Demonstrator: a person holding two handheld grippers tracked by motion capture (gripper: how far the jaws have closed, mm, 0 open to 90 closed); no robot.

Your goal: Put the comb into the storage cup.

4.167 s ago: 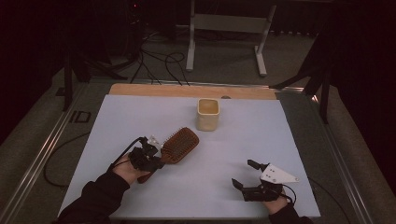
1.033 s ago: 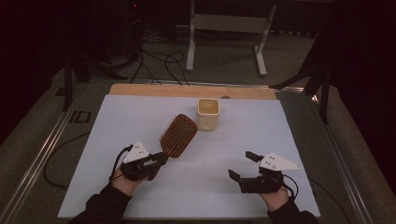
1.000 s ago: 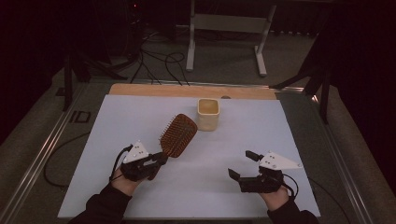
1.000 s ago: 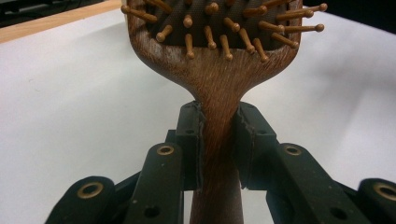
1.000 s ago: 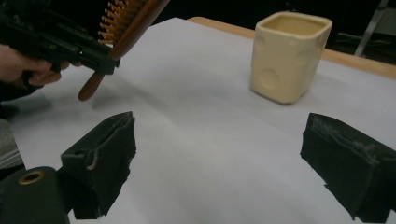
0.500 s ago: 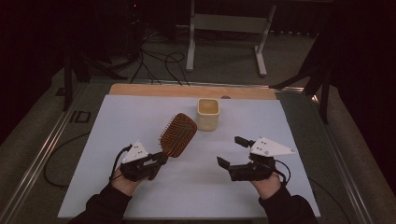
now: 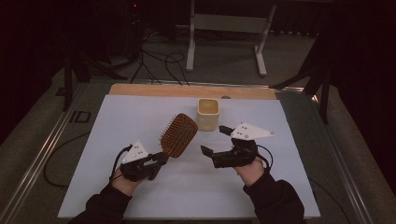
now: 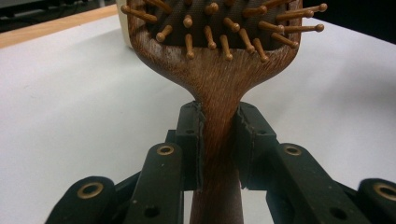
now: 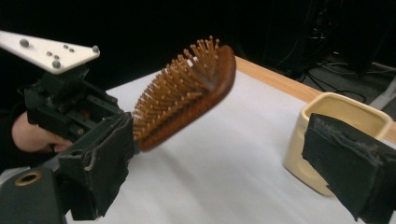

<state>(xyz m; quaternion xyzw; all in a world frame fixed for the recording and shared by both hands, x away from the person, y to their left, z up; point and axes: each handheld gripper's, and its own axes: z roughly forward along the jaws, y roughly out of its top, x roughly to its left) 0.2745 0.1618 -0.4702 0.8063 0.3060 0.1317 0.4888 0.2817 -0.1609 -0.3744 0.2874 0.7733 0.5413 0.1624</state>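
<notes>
While clamped by its handle, hairbrush point(image 7: 178, 135) head toward cup point(image 7: 208, 114).

A white sheet point(image 7: 140, 121) covers the counter, leaving a wooden edge point(image 7: 154, 90) bare at the far side. Beyond it, a grey floor point(image 7: 224, 56) carries black cables point(image 7: 156, 60) and a metal stand point(image 7: 226, 28), dimly lit.

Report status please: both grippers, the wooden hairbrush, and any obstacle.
Left gripper shut on handle of brown wooden paddle hairbrush, bristles up, head off the table. Right gripper open, empty, facing brush. Cream square cup just behind brush head.
</notes>
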